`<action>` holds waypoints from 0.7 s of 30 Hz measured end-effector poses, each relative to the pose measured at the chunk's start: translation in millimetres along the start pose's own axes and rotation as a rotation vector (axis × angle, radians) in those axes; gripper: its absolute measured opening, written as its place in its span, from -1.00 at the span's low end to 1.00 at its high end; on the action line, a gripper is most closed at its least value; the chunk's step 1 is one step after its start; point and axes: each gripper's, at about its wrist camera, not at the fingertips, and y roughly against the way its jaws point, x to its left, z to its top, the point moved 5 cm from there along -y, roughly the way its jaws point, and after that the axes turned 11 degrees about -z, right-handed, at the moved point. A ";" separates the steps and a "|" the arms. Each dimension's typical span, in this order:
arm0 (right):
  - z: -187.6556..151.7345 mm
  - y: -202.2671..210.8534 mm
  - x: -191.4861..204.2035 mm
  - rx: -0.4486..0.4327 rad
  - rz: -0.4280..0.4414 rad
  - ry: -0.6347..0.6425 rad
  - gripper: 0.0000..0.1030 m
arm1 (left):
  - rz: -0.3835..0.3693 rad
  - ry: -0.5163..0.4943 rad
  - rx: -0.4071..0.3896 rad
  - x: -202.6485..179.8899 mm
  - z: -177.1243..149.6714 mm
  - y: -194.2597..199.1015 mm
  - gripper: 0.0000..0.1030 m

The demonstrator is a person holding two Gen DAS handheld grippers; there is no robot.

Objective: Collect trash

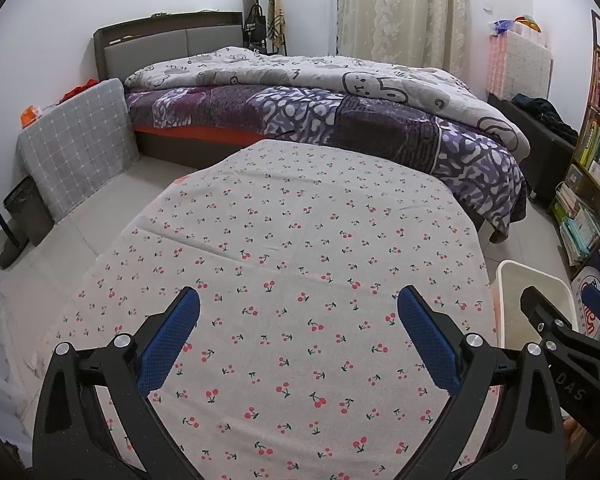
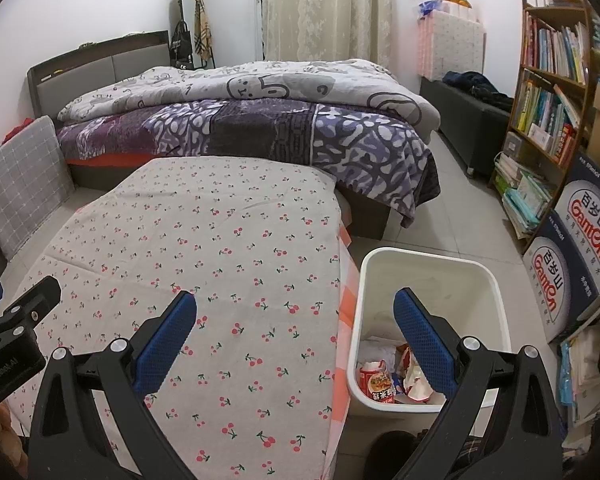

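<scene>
The trash (image 2: 396,380) already lies in the white bin (image 2: 496,292), which stands on the floor just right of the cherry-print table (image 2: 228,256), at its near right corner. From the right gripper (image 2: 296,344) the bin is down and to the right: the right-hand blue pad sits over the bin's opening in the right wrist view while the left-hand pad is over the cloth, so this gripper straddles the table edge. Its jaws stand wide apart and hold nothing.

The left gripper (image 1: 298,344) hovers over the near middle of the table, also spread wide and empty, pointing toward the far bed (image 1: 340,112). From it the bin (image 1: 512,280) is only a sliver at the right, past the table edge, so the right hand is clearly the nearer one.

The wrappers in the bin (a red printed packet and some crumpled white ones) lie heaped with no clear long axis. No loose trash shows on the cloth in either view; my judgement is that the collecting is done or nearly so, unless something lies out of sight on the floor
</scene>
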 end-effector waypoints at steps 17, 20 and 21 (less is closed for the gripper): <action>1.5 -0.5 -1.5 0.003 -0.008 -0.007 0.87 | -0.005 -0.024 0.009 -3.7 -1.3 -3.7 0.59; 1.3 -2.3 -1.1 0.009 -0.013 -0.009 0.87 | -0.014 -0.017 0.021 -3.9 -0.6 -6.3 0.66; 1.1 -2.9 -0.7 0.011 -0.014 -0.010 0.87 | -0.013 -0.013 0.023 -3.5 -0.7 -6.6 0.70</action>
